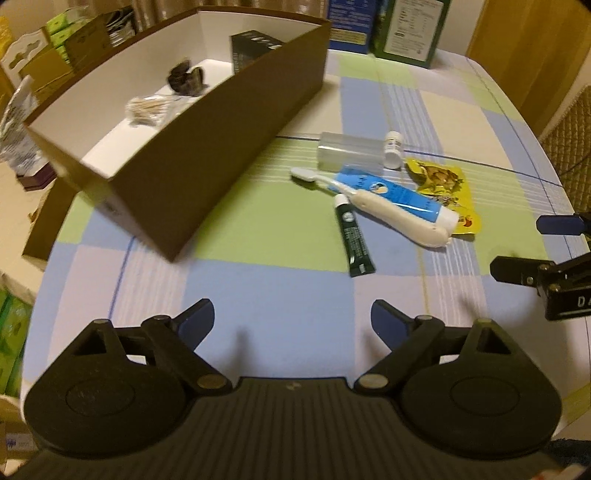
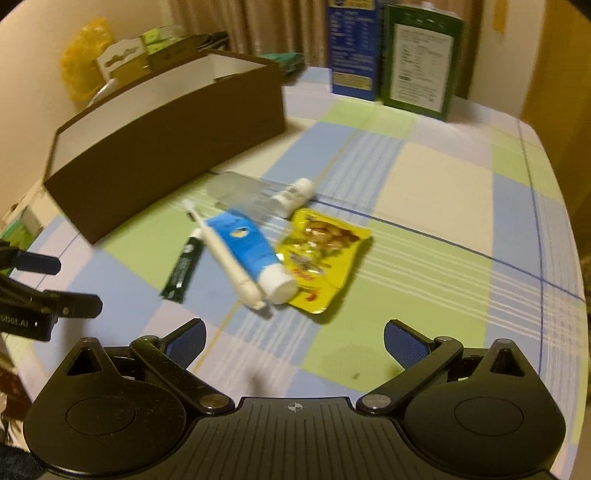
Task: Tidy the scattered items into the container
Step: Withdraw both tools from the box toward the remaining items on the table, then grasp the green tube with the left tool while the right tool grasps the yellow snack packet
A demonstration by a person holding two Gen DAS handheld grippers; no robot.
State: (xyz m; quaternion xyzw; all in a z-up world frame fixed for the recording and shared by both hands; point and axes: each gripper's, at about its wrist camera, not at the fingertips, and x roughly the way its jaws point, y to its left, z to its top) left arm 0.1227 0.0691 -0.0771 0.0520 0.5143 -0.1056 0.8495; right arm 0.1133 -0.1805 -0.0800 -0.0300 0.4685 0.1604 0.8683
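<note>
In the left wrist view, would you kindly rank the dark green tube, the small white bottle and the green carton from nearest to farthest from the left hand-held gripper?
From the left hand-held gripper:
1. Dark green tube, nearest, centre.
2. Small white bottle, beyond the pile.
3. Green carton, far edge.

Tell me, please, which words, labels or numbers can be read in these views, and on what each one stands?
"obot.AI": on the left gripper, cut off at the frame edge.
"DA": on the right gripper, likewise cut off.
Print on the blue box, green box, tubes and yellow packet: too blurred to read.
</note>
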